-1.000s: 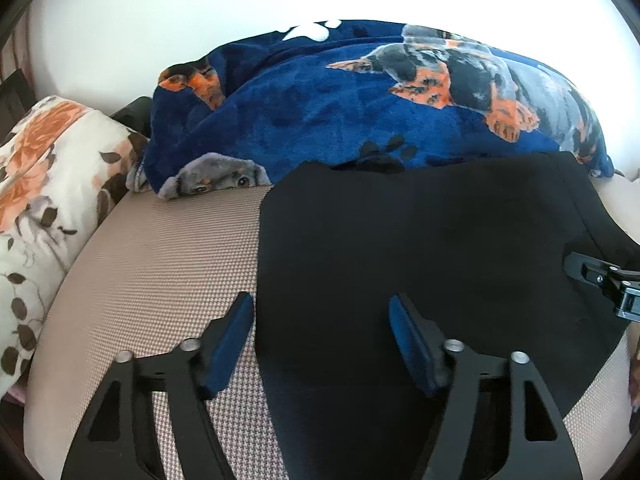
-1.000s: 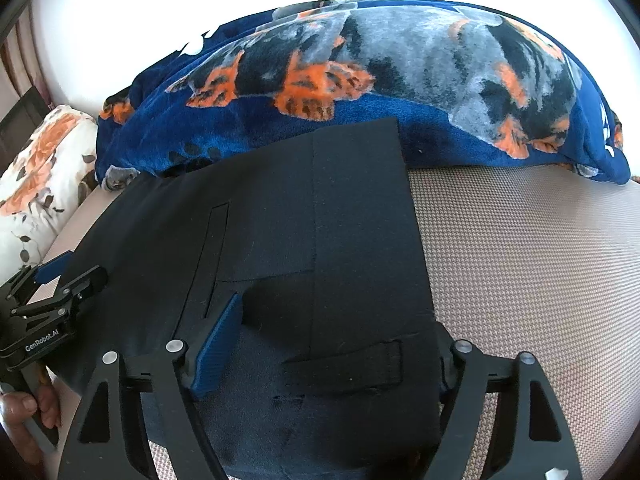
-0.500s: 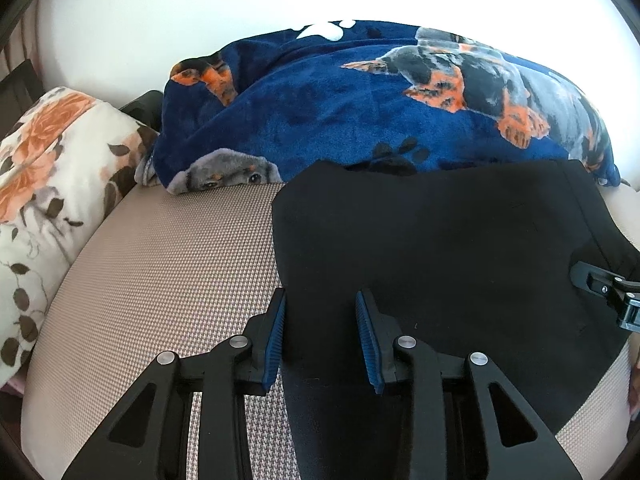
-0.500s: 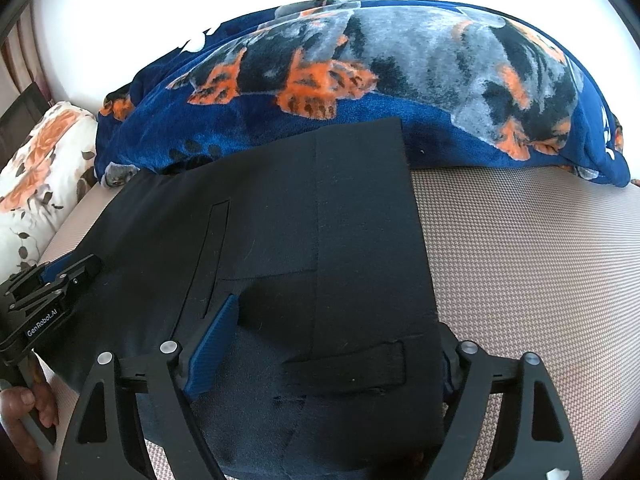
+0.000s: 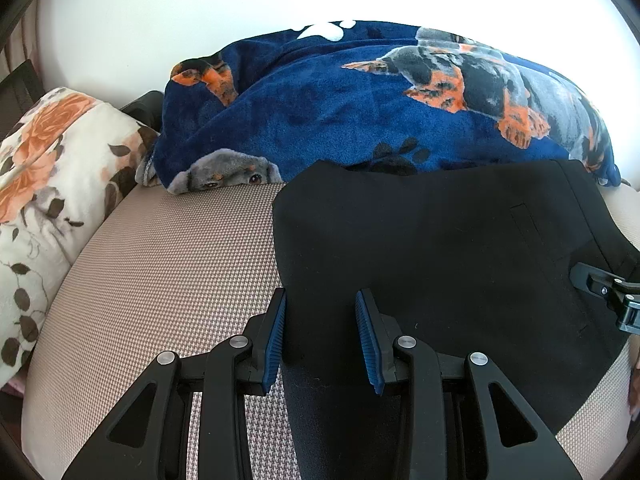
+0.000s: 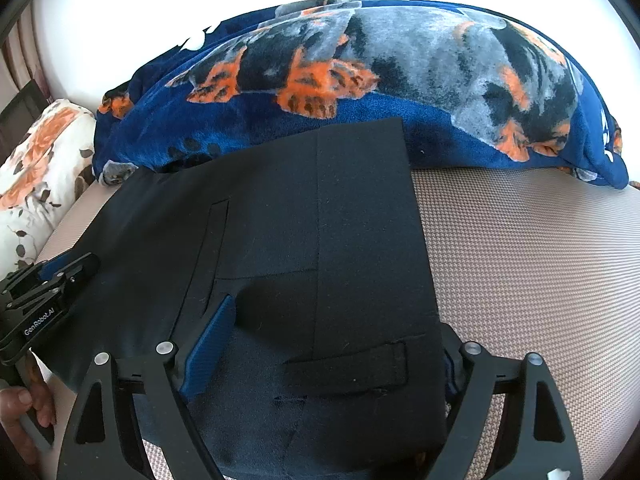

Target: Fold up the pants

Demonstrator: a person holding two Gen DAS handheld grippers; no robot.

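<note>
The black pants (image 5: pixel 440 260) lie folded on the beige woven surface (image 5: pixel 168 264); they also show in the right wrist view (image 6: pixel 320 240), with a belt loop near my fingers. My left gripper (image 5: pixel 322 328) has its jaws partly closed around the pants' left edge, with a gap still between the blue pads (image 5: pixel 276 340). My right gripper (image 6: pixel 320 360) is wide open, its fingers straddling the waistband end; the right pad is hidden under the cloth. The right gripper's tip (image 5: pixel 608 284) shows in the left wrist view, and the left gripper (image 6: pixel 48 284) in the right wrist view.
A blue fleece blanket with a dog print (image 5: pixel 380 112) is piled along the back, touching the pants' far edge. A floral pillow (image 5: pixel 44 184) lies at the left. The beige surface (image 6: pixel 532 264) stretches to the right of the pants.
My left gripper's jaws closed from wide open to a narrow gap over the pants' left edge and have held there. The right gripper has barely moved.
</note>
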